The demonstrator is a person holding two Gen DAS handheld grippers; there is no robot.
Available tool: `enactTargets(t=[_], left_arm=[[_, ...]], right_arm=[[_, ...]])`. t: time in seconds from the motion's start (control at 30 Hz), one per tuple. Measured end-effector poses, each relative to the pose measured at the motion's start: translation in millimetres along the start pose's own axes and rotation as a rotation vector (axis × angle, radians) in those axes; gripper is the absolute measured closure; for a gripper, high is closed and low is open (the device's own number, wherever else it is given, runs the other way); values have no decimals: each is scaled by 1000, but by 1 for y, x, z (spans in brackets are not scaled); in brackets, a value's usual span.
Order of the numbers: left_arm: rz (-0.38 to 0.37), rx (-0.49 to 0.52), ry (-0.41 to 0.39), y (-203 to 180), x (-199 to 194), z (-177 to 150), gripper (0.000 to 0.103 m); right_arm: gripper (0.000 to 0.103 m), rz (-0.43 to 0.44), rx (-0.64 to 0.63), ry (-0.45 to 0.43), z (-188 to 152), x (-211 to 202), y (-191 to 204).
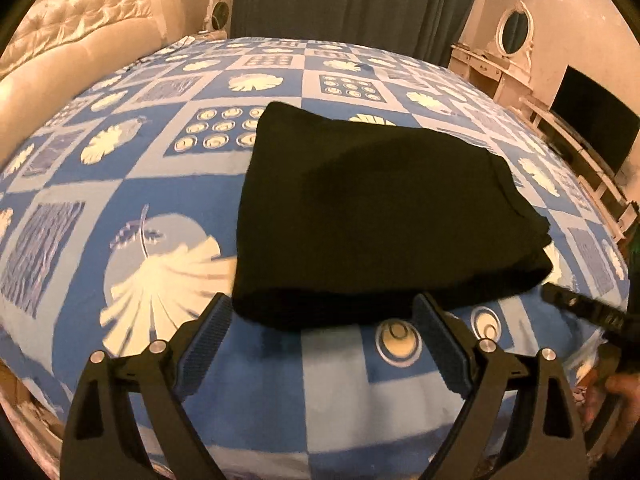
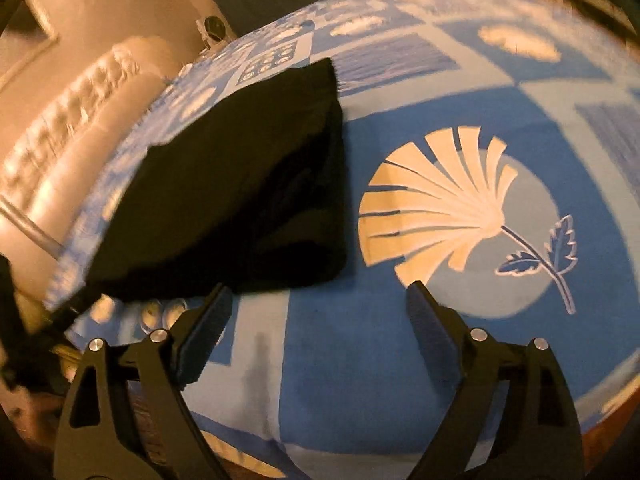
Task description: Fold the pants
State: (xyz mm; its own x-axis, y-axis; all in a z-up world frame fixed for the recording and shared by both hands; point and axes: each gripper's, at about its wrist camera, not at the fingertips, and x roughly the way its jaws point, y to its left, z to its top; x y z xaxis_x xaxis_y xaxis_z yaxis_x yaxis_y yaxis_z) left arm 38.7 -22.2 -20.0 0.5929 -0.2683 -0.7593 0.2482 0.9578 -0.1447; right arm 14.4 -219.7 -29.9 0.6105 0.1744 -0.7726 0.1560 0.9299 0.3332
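The pants (image 1: 372, 216) lie folded on the bed (image 1: 120, 208), just ahead of the left hand-held gripper (image 1: 322, 314), left of the right hand-held gripper (image 2: 320, 300). Both gape empty; the left seems nearer.

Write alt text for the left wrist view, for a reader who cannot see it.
A folded black fabric pair of pants lies on a bed with a blue and white patterned bedsheet. The left gripper hangs at the near edge of the pants, its jaws open and empty. A cream tufted headboard stands at the left.
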Motion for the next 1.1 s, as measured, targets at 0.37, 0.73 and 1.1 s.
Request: enactTargets(t=[0.37, 0.73, 1.1], left_arm=[[44, 69, -63, -20, -11, -16, 12], [94, 60, -97, -19, -17, -16, 12], [94, 57, -93, -18, -16, -13, 12]], right_arm=[[11, -55, -177, -129, -19, -23, 45], [11, -49, -199, -126, -29, -23, 57], [11, -46, -196, -120, -31, -21, 57]])
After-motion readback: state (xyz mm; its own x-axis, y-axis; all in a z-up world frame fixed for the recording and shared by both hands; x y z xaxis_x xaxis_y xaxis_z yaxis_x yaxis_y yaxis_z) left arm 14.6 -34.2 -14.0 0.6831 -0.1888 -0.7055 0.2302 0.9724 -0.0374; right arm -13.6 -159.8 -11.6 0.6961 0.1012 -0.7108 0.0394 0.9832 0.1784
